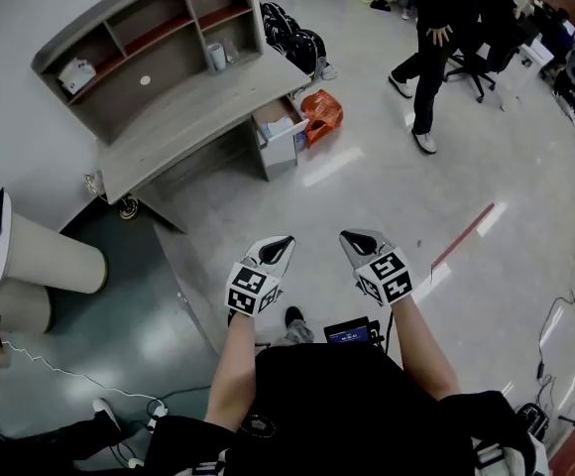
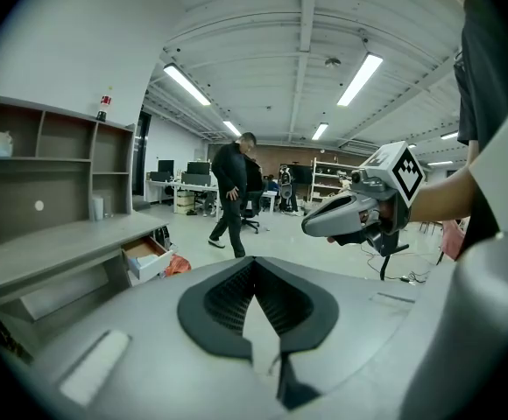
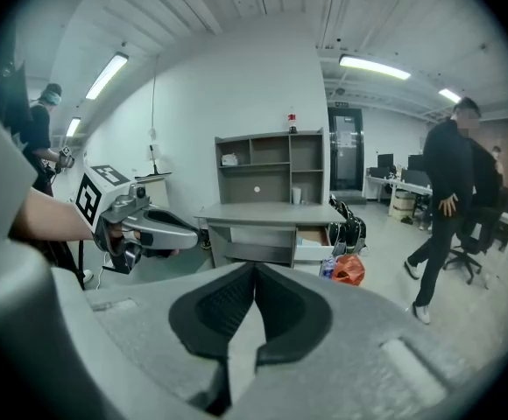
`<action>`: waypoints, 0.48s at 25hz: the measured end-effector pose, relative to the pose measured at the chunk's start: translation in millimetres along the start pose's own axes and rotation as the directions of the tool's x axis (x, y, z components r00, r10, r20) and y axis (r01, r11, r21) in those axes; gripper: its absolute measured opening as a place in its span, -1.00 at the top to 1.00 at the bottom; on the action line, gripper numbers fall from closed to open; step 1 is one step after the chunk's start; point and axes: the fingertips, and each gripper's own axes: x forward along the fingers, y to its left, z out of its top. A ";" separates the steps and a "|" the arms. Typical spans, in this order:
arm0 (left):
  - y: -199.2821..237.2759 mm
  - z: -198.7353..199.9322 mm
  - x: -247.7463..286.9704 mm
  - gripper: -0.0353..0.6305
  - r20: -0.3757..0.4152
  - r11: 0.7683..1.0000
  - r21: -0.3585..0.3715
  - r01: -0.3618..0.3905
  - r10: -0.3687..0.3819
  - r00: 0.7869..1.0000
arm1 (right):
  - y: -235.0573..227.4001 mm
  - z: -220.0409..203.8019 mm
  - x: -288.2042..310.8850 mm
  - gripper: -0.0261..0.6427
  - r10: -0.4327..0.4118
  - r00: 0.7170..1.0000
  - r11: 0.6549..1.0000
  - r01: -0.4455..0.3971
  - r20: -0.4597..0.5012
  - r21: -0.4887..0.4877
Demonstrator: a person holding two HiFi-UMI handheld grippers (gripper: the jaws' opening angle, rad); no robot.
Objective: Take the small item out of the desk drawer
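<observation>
We look down on a wide grey floor. At far left stands a grey desk with a shelf unit on top. A bystander in dark clothes is at far right. The desk's drawer hangs open at its right end, with an orange bag just beside it on the floor. Near us, the left gripper and right gripper are held side by side, well apart from the desk. Both have their jaws pressed together on nothing. The small item should be in the drawer, where we see pale contents but cannot tell 1 thing from another.

We judge these risks. A gripper that arrives closed could knock the contents about. With several things in the drawer, we could lift the wrong 1. The bag could catch a foot.

No words can be read. The 2 gripper cubes carry black-and-white square markers, and a small screen near us is too small to read.
</observation>
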 end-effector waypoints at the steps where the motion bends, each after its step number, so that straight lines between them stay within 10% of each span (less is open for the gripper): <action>1: 7.6 1.7 2.2 0.89 0.000 1.000 0.001 0.005 -0.005 1.000 | -2.2 3.6 6.6 0.93 -0.006 1.000 1.000 0.006 0.000 0.003; 12: 80.6 11.8 20.3 0.88 -0.004 0.998 0.010 0.063 -0.063 0.998 | -16.6 34.9 72.4 0.93 -0.056 0.998 0.998 0.056 -0.016 0.017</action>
